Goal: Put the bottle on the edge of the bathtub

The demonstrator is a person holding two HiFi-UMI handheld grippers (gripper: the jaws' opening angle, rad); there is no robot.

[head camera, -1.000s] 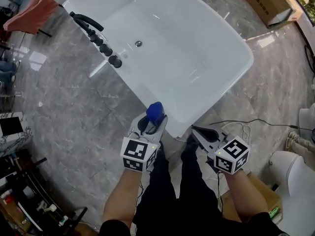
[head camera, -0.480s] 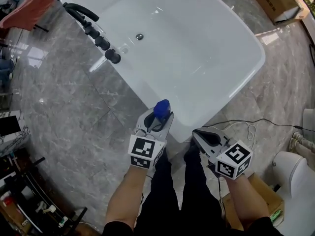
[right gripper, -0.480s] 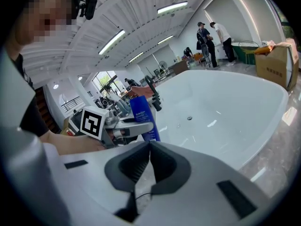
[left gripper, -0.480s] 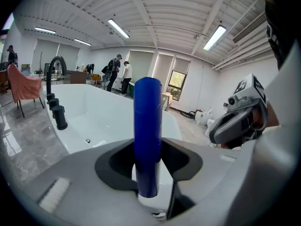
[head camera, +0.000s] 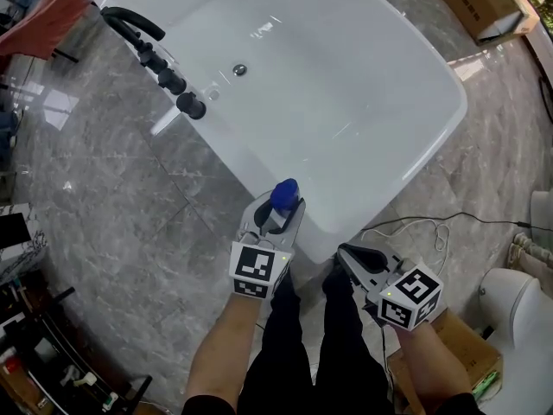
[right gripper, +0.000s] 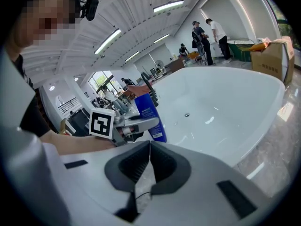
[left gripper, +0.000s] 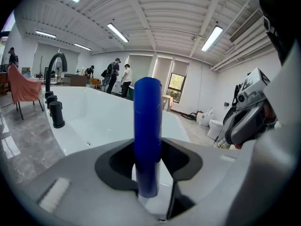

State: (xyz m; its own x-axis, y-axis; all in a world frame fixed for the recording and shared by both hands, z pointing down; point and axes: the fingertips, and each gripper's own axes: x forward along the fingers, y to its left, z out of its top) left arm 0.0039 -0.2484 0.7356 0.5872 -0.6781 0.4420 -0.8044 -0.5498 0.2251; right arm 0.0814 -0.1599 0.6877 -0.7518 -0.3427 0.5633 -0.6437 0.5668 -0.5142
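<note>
Blue cylindrical plastic bottle (left gripper: 147, 126) upright, gripped by left claw (head camera: 280, 208); white glossy bathtub rim (head camera: 251, 150) just ahead, below. Right claw (right gripper: 149, 147) closed, empty.

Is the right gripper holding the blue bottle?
No, the right gripper has its jaws closed together on nothing, while the blue bottle stands clamped in the left gripper.

Grey marble floor (head camera: 112, 197), white bathtub (head camera: 346, 85), cardboard box (head camera: 473, 3)
</note>
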